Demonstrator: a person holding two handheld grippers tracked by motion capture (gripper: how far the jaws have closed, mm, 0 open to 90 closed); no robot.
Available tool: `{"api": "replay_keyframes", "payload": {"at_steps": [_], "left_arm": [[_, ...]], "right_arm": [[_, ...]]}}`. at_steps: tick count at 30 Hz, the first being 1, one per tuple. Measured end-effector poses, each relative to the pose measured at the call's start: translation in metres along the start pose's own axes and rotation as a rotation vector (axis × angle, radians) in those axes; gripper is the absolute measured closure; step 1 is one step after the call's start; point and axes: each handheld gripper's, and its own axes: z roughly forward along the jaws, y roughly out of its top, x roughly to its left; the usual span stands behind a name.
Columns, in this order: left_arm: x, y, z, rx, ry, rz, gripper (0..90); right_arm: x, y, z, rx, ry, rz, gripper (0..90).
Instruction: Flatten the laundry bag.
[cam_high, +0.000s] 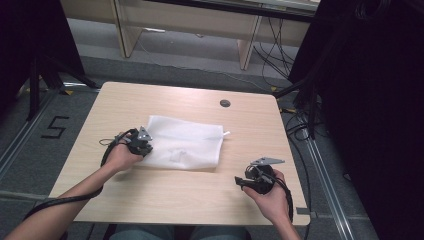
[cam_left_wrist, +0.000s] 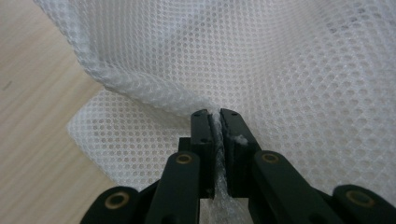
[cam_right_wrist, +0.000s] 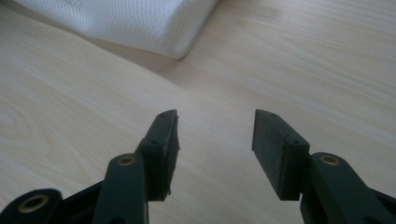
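Item: white mesh fabric bag (cam_high: 184, 142), soft, rectangular, lying flat on the light wood-grain table (cam_high: 165, 197). A short white tab sticks out at its far right edge.

Left gripper (cam_high: 145, 147): black, two-jawed, held in the person's left hand (cam_high: 120, 156), set at the bag's left edge. In the left gripper view its jaws are pressed together on a fold of the mesh (cam_left_wrist: 149, 91), a thin strip of netting running down between the pads; the pinched edge stands lifted off the layer beneath, which spreads ahead of the jaws and to their right.

Right gripper (cam_high: 240, 182): black, grey three-cornered plate on top, held in the person's right hand (cam_high: 270, 197), resting low over bare table, well apart from the bag. In the right gripper view its jaws stand spread with nothing between them; a rounded corner of the bag (cam_right_wrist: 140, 23) lies ahead of the jaws and to their left.

Small dark round grommet (cam_high: 225, 103): in the tabletop beyond the bag.
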Motion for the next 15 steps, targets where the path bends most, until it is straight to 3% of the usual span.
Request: {"api": "replay_keyframes", "payload": {"at_steps": [4, 7, 8, 10, 11, 12, 14, 15], "left_arm": [[-0.010, 0.002, -0.002, -0.018, -0.030, -0.028, 77.1], [-0.008, 0.004, -0.005, -0.022, -0.054, -0.064, 62.2], [-0.002, 0.007, -0.010, -0.040, -0.064, -0.084, 62.2], [0.010, 0.015, -0.022, -0.089, -0.051, -0.112, 52.4], [0.017, 0.018, -0.028, -0.114, -0.040, -0.127, 49.2], [0.027, 0.023, -0.034, -0.134, -0.021, -0.156, 45.7], [0.035, 0.026, -0.034, -0.126, -0.005, -0.179, 43.3], [0.038, 0.027, -0.032, -0.129, 0.000, -0.182, 42.4]], "right_arm": [[-0.002, 0.000, 0.001, -0.012, 0.009, -0.029, 52.1], [0.000, 0.001, 0.001, -0.011, -0.018, -0.028, 52.6], [0.001, 0.002, -0.001, 0.005, -0.053, -0.035, 53.2], [0.005, 0.003, -0.001, -0.001, -0.045, 0.006, 55.5], [0.003, 0.004, 0.002, -0.039, -0.036, -0.026, 56.9], [0.011, 0.009, -0.001, 0.022, -0.031, 0.030, 62.1], [0.012, 0.013, 0.003, -0.005, -0.029, -0.029, 68.3], [0.017, 0.017, 0.004, 0.002, -0.015, -0.005, 72.7]]}}
